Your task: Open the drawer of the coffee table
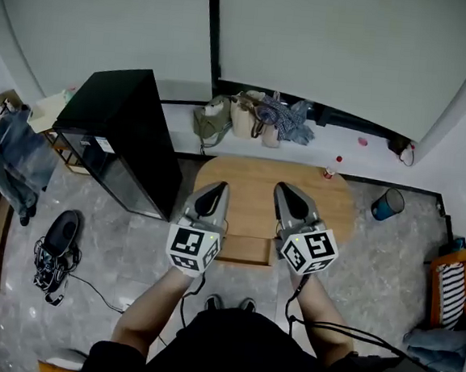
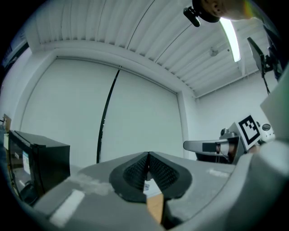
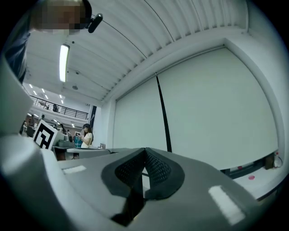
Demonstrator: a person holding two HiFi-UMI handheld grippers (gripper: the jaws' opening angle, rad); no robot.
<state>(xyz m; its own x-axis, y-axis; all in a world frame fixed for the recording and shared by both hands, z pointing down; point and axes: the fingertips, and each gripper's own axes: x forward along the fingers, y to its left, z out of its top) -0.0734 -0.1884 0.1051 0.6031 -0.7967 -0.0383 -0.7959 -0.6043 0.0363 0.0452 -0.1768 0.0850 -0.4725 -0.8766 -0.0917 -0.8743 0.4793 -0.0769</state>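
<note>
In the head view an oval wooden coffee table stands on the grey floor below me, its drawer showing at the near edge between my two hands. My left gripper and right gripper are held high above the table, side by side, pointing level at the far wall. Both are shut with nothing between their pads. In the left gripper view the left gripper has its black ribbed pads pressed together; a sliver of wood shows below them. In the right gripper view the right gripper is closed the same way.
A black cabinet stands left of the table. Bags and clothes lie on a low white ledge by the wall. A small red-capped bottle sits at the table's far right edge, a blue bin beyond. Shoes and cables lie left.
</note>
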